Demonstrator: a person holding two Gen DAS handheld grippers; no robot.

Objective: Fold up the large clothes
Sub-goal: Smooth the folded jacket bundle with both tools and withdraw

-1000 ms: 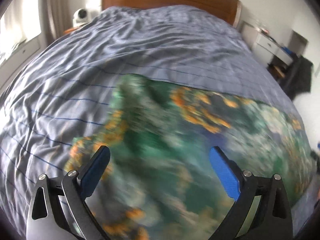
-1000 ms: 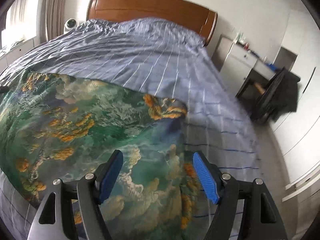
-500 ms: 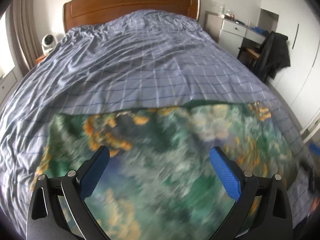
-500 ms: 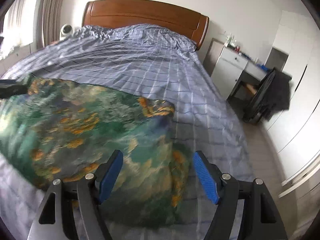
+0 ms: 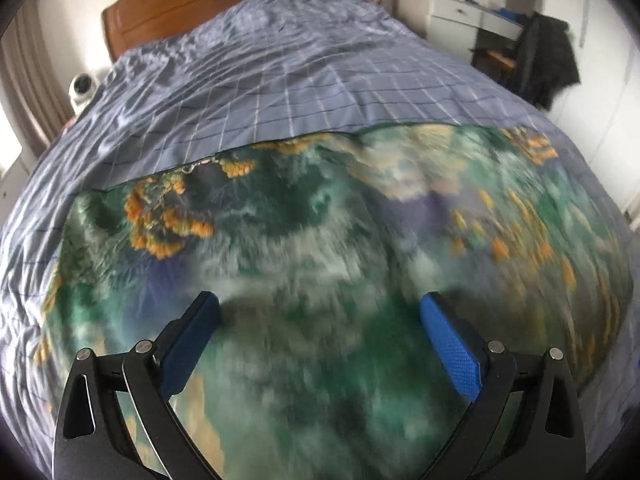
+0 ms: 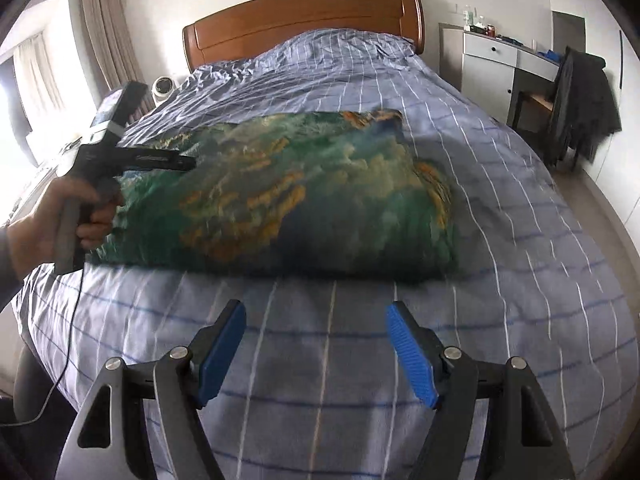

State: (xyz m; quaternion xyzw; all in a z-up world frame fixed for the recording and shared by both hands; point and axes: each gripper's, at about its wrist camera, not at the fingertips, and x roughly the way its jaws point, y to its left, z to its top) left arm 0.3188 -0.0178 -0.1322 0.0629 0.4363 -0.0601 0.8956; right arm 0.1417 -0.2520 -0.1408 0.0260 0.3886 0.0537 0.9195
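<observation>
A large green garment with orange and white print (image 6: 304,196) lies folded flat across the near part of the bed; it fills the lower half of the left wrist view (image 5: 320,264). My left gripper (image 5: 320,312) is open and empty, hovering over the garment's near part. It also shows in the right wrist view (image 6: 176,162) at the garment's left edge, held by a hand. My right gripper (image 6: 316,328) is open and empty, over bare bedding in front of the garment's near edge.
The bed has a blue checked cover (image 6: 360,92) and a wooden headboard (image 6: 304,20). A white round device (image 6: 163,86) sits at the bed's far left. A white dresser (image 6: 490,68) and a chair with a dark jacket (image 6: 580,104) stand to the right.
Both grippers have pulled back toward the foot of the bed. The right one was over the garment and is now off it, over bare cover. The left view has swung left to right.
</observation>
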